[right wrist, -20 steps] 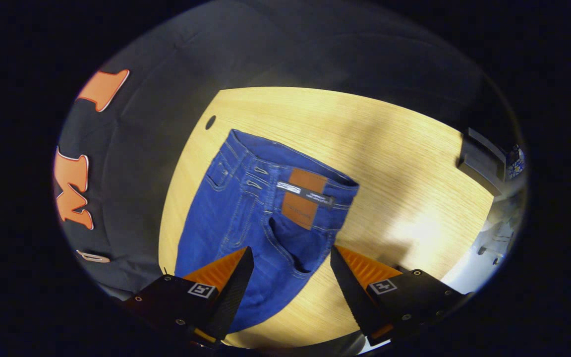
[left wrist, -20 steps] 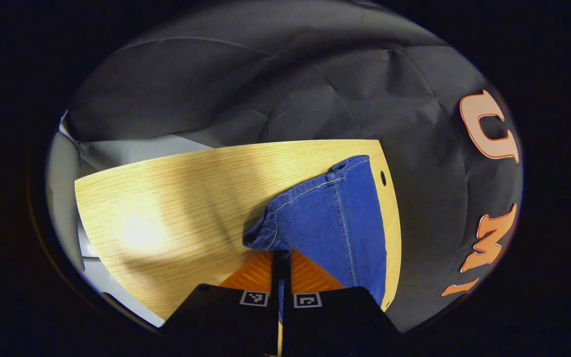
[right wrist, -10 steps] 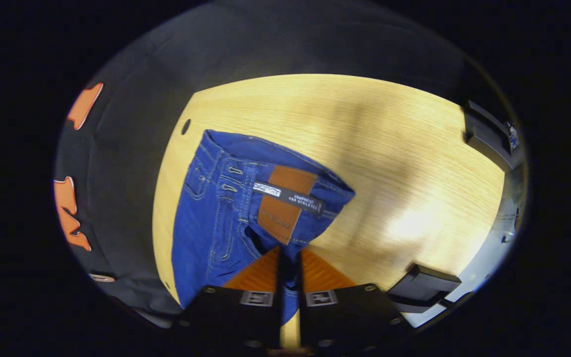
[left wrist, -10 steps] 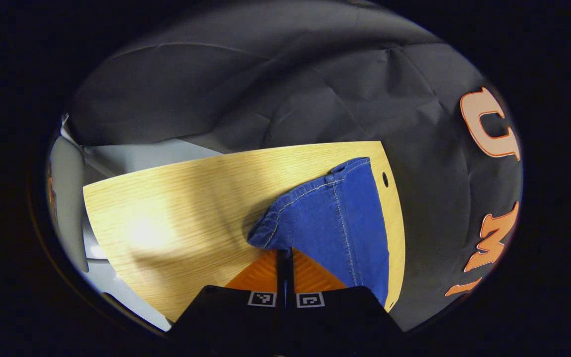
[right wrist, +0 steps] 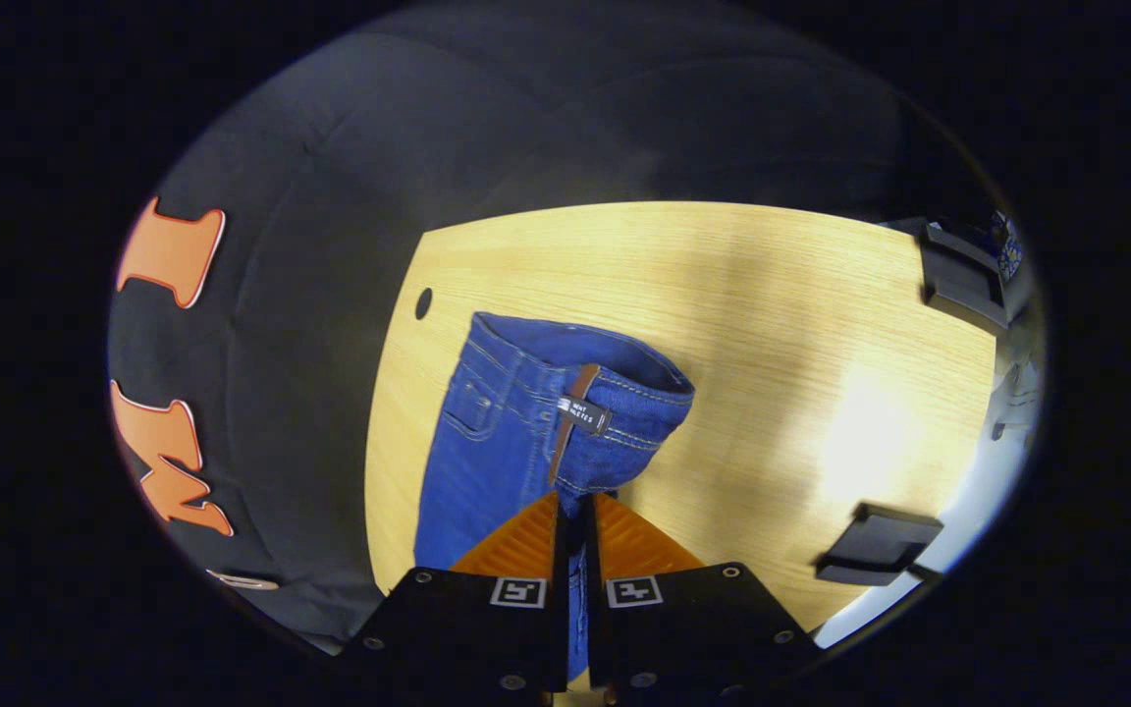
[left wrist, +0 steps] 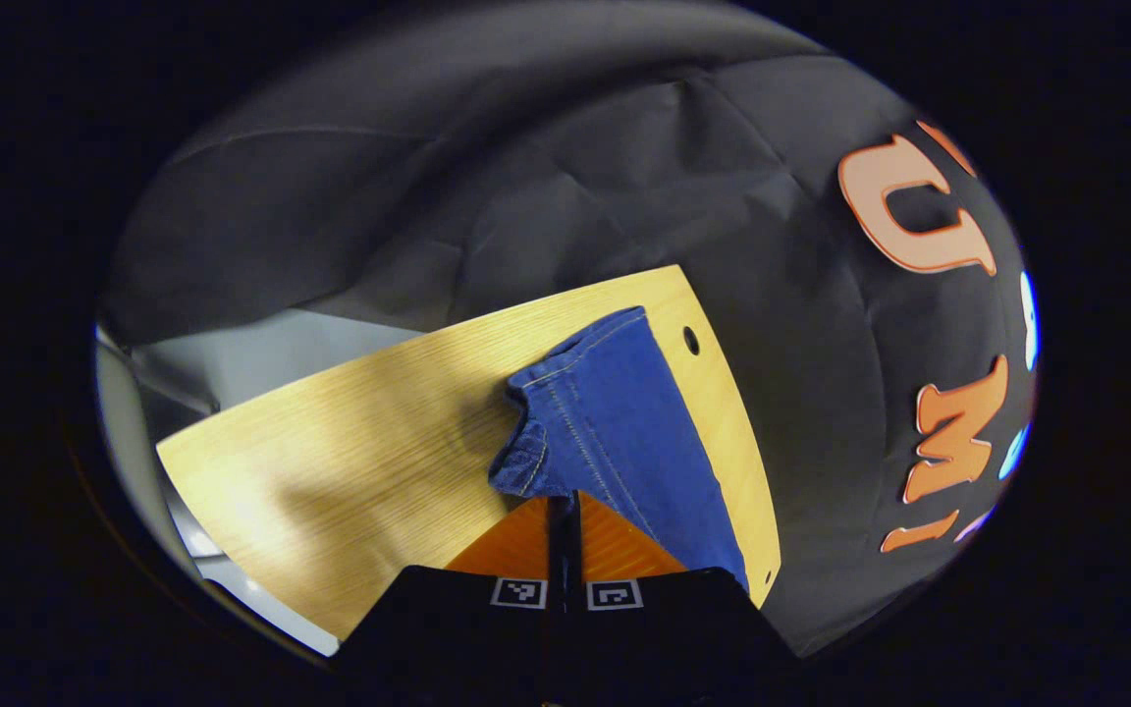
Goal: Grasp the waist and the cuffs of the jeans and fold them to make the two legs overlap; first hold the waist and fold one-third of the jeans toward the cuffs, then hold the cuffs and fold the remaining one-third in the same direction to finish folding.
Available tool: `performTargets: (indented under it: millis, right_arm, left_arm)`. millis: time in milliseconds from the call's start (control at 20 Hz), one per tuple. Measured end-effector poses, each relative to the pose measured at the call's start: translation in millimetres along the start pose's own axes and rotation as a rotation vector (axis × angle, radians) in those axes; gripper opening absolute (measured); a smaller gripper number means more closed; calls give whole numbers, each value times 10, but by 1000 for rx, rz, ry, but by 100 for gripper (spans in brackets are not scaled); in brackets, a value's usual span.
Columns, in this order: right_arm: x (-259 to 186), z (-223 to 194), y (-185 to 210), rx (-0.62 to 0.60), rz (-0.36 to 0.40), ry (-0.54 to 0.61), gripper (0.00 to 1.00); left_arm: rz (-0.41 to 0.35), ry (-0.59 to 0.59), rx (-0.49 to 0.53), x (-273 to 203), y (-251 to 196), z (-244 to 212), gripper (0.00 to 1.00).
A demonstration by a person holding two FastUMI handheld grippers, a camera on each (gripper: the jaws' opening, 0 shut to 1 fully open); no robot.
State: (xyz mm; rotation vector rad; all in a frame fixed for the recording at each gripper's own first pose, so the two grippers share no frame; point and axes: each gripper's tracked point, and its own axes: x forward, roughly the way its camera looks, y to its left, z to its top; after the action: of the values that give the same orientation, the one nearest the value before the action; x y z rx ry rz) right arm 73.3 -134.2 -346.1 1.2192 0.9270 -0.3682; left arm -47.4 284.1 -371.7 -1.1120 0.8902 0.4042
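the wooden table (right wrist: 772, 314) carried the blue jeans (right wrist: 497, 432) along its edge near the corner with a round hole (right wrist: 423, 302). the right gripper (right wrist: 572, 520) pinched the lifted waist, and the left gripper (left wrist: 563, 511) pinched the bunched cuffs (left wrist: 524, 462).

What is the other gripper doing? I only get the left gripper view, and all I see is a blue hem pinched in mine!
Observer: The right gripper is shut on the jeans at the waist end.
Operator: Is there a label there?
Observer: Yes, a brown patch sits on the waistband, bent over.
Operator: Anything else on the table?
Observer: A black block lies near the table edge, apart from the jeans.
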Motion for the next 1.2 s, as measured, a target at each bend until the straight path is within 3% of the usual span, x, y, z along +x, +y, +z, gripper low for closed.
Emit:
performTargets:
  millis: [150,350,400,700,850,1200]
  right_arm:
    - [-1,33,267,-74,-6,-23,8]
    - [210,25,494,-44,-11,-71,6]
    - [12,80,515,-42,-22,-75,7]
    - [204,219,778,-40,-39,-77,6]
    - [382,358,971,-75,-31,-54,6]
    - [1029,511,1379,-147,-52,22,7]
  left_arm:
    - [-44,35,73,-13,-238,119,1]
    - [-100,92,183,91,-597,311,1]
    - [-109,106,210,151,-664,362,1]
    - [-105,136,296,487,-1039,590,0]
    - [-73,116,290,623,-1172,740,0]
    - [111,150,349,1165,-1131,828,0]
